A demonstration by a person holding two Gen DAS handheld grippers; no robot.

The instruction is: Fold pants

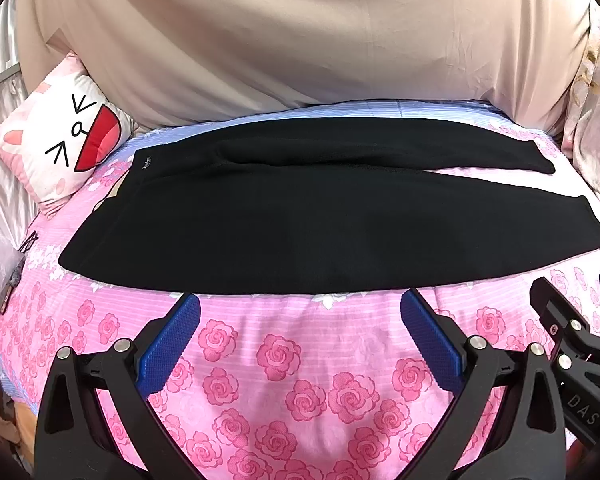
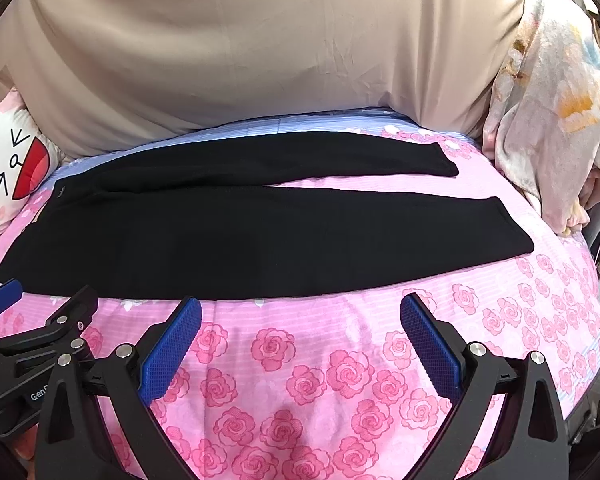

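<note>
Evidently laid flat across the bed (image 1: 284,360) so both legs can be matched, the black pants (image 1: 284,220) wait untouched, while the left tool (image 1: 300,320) and right tool (image 2: 300,320) hover wide and empty beside the near edge.

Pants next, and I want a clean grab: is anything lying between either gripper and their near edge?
Nothing visible. Only bare rose-print bedspread lies between the open left gripper, the open right gripper and the black pants. The cat-face pillow sits off to the left.

black pants (image 1: 284,216) flat on rose-print bedsheet (image 1: 284,360), left gripper (image 1: 300,312) jaws apart
</note>
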